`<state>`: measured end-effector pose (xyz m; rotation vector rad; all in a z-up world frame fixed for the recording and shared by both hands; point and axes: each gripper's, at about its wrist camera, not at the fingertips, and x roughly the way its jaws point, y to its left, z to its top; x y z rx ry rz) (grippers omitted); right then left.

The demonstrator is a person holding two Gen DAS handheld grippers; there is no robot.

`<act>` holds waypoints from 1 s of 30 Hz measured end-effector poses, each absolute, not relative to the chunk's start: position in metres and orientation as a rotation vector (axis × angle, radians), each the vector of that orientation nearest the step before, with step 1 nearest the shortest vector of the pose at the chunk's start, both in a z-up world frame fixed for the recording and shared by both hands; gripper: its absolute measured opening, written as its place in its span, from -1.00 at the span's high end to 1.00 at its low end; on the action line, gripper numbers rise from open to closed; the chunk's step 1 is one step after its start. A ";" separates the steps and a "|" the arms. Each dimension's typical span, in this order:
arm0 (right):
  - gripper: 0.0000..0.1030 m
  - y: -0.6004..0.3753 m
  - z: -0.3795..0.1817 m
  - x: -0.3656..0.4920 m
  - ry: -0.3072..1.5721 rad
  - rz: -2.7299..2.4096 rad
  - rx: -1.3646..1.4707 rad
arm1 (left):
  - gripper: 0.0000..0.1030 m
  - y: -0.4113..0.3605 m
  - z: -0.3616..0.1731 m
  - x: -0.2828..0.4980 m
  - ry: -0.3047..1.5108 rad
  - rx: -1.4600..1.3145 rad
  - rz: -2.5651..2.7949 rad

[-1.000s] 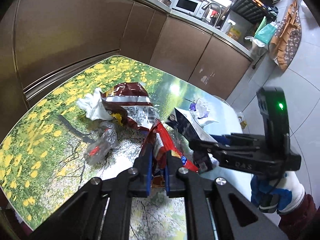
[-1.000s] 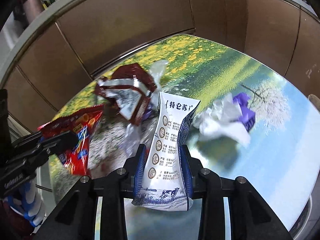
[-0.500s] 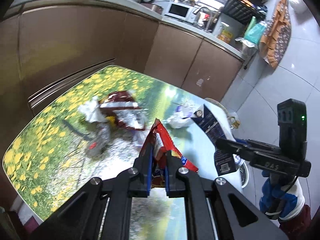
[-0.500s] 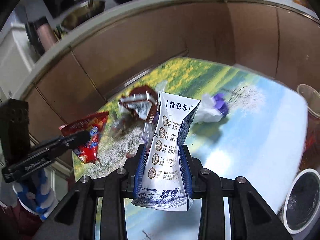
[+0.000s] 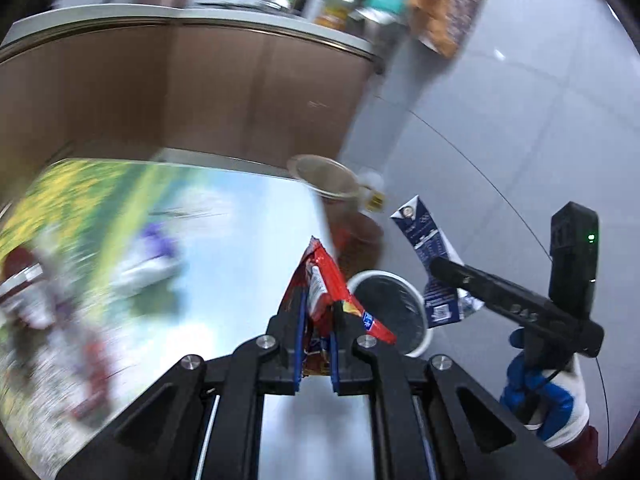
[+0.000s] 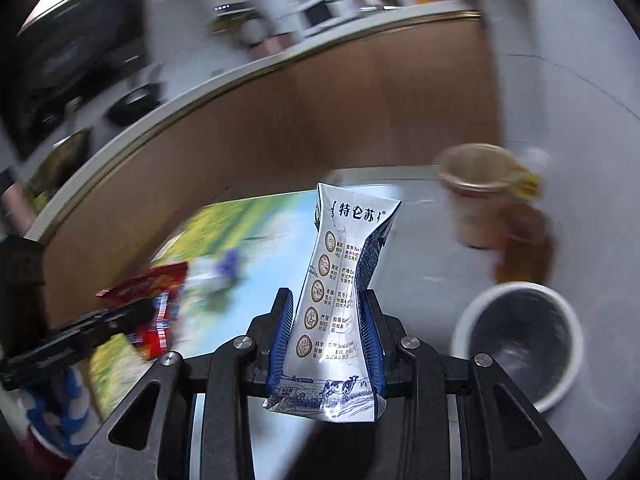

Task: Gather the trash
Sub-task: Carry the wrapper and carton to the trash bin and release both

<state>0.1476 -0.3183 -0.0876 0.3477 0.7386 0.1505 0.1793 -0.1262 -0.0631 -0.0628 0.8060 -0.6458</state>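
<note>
Both claws raised: left claw (image 5: 316,332) clamps red wrapper (image 5: 320,288), right claw (image 6: 328,336) milk carton (image 6: 344,280).

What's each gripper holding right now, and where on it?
Left gripper: red snack wrapper, pinched at its lower end. Right gripper: flattened milk carton, fingers clamping its lower half at the two side edges.
</note>
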 end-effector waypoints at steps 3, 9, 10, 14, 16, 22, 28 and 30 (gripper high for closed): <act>0.33 -0.358 -0.104 0.147 0.749 0.040 0.367 | 0.83 -0.189 -0.070 0.193 0.832 -0.014 -0.711; 0.33 -0.421 -0.145 0.161 0.800 -0.129 0.384 | 0.82 -0.292 -0.094 0.225 0.905 0.023 -0.793; 0.33 -0.429 -0.151 0.165 0.808 -0.143 0.389 | 0.82 -0.306 -0.098 0.230 0.910 0.032 -0.799; 0.33 -0.458 -0.174 0.180 0.837 -0.197 0.393 | 0.78 -0.355 -0.118 0.250 0.952 0.038 -0.812; 0.33 -0.470 -0.185 0.184 0.850 -0.219 0.394 | 0.76 -0.368 -0.129 0.261 0.975 0.025 -0.820; 0.04 -0.484 -0.202 0.186 0.874 -0.322 0.356 | 0.17 -0.393 -0.156 0.282 1.068 -0.032 -0.869; 0.03 -0.481 -0.204 0.176 0.877 -0.341 0.344 | 0.17 -0.377 -0.146 0.279 1.047 -0.051 -0.883; 0.03 -0.477 -0.201 0.173 0.866 -0.334 0.352 | 0.17 -0.365 -0.137 0.274 1.023 -0.047 -0.880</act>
